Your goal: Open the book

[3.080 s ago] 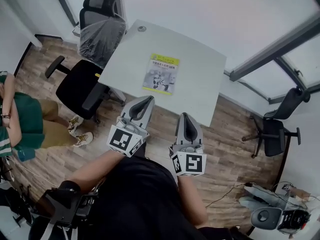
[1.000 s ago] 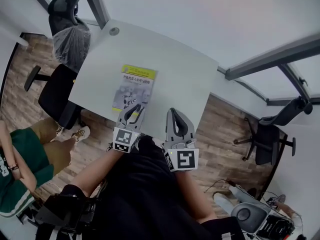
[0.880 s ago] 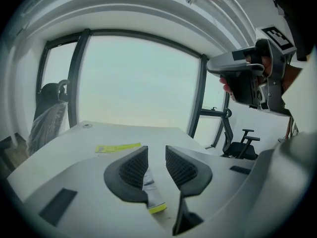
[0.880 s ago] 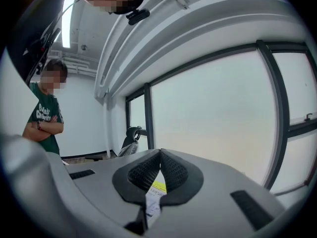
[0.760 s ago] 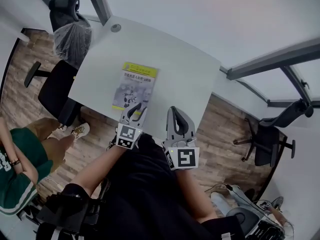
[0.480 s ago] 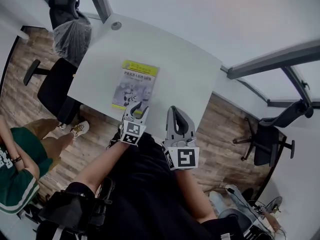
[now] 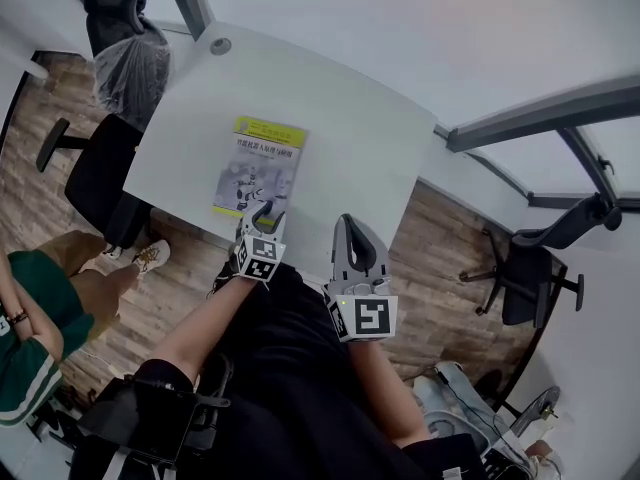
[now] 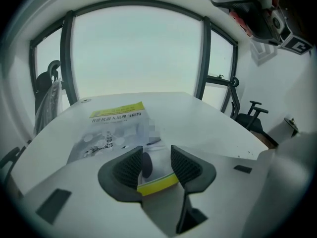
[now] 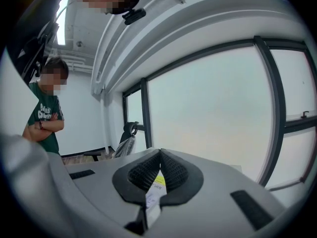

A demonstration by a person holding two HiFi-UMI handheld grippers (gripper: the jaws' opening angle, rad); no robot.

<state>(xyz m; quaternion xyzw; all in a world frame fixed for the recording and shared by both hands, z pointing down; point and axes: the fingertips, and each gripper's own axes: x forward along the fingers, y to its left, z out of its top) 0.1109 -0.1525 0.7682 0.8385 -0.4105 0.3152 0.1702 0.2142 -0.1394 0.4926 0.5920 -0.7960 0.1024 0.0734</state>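
The left gripper (image 8: 156,153), jaws just opened wide around the near edge of the book (image 8: 115,127) without touching it, should catch only the cover; the right gripper (image 9: 159,156) is closed and empty.

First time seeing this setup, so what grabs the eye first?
A closed book with a yellow band lies on the white table, near the person's side. The left gripper hangs just over the book's near end, fingers just opened, gripping nothing; the right gripper sits beside it, shut.
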